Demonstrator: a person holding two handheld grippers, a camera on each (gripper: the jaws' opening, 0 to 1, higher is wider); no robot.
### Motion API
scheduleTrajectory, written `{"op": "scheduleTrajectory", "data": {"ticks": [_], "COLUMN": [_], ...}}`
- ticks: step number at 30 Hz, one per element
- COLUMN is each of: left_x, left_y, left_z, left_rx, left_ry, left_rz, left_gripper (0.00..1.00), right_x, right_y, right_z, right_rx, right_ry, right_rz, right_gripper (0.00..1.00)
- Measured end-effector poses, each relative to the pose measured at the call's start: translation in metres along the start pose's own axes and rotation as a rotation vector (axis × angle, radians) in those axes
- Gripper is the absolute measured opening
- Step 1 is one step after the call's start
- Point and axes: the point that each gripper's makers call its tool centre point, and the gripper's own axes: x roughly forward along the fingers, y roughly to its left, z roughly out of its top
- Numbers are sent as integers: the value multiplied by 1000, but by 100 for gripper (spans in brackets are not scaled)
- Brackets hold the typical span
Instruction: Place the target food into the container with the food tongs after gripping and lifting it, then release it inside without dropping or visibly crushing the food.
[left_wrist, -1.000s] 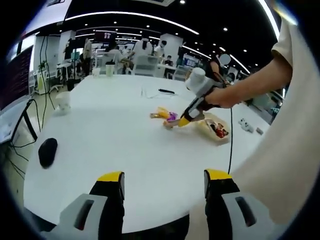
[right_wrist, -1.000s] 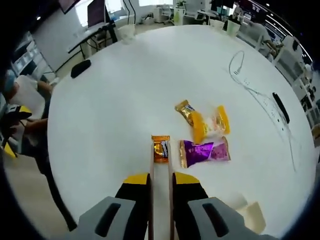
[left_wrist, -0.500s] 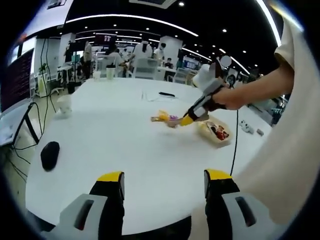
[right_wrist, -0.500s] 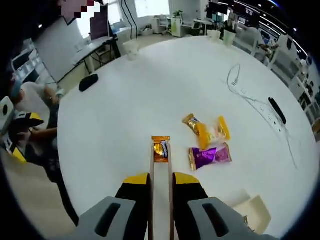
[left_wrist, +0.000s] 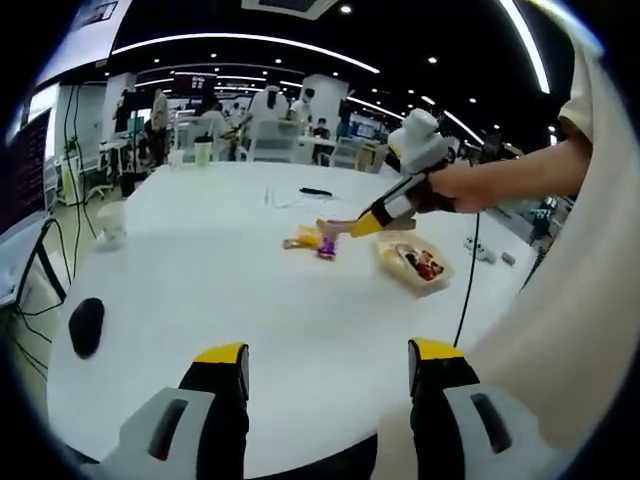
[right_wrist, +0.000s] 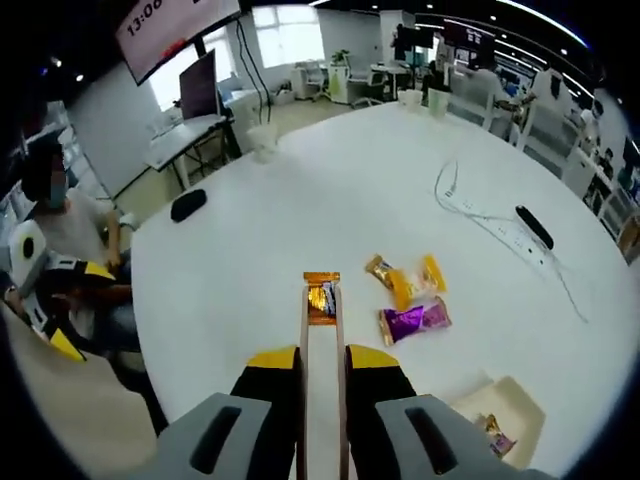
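I've got the right tool (right_wrist: 321, 350) clamped on the tongs (right_wrist: 321, 330), whose tips pinch an orange snack (right_wrist: 321, 297) held up off the desk (right_wrist: 300, 200). Relative to the container (right_wrist: 500, 415), the yellow packet (right_wrist: 405, 278) and purple packet (right_wrist: 413, 320) lie near it on the desk, and it already holds one wrapped piece (right_wrist: 497, 436). My left tool (left_wrist: 325, 365) sits wide apart, holding nothing, over the desk edge well apart from the container.
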Motion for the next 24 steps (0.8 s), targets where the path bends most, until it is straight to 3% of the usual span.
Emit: {"op": "scheduleTrajectory", "data": {"ticks": [18,24], "left_x": [11,15], "left_y": [-16,-21], "left_z": [6,9], "left_rx": [62,85], "left_ry": [18,24], "left_rz": [-73,-97], "left_gripper": [65,65], "right_x": [-45,-65], "right_y": [-10,-14], "right_z": [-3,-14], "right_rx": [82,139], "right_ry": [-94,-126], "right_rz": [-68,-107], "right_gripper": [15,15]}}
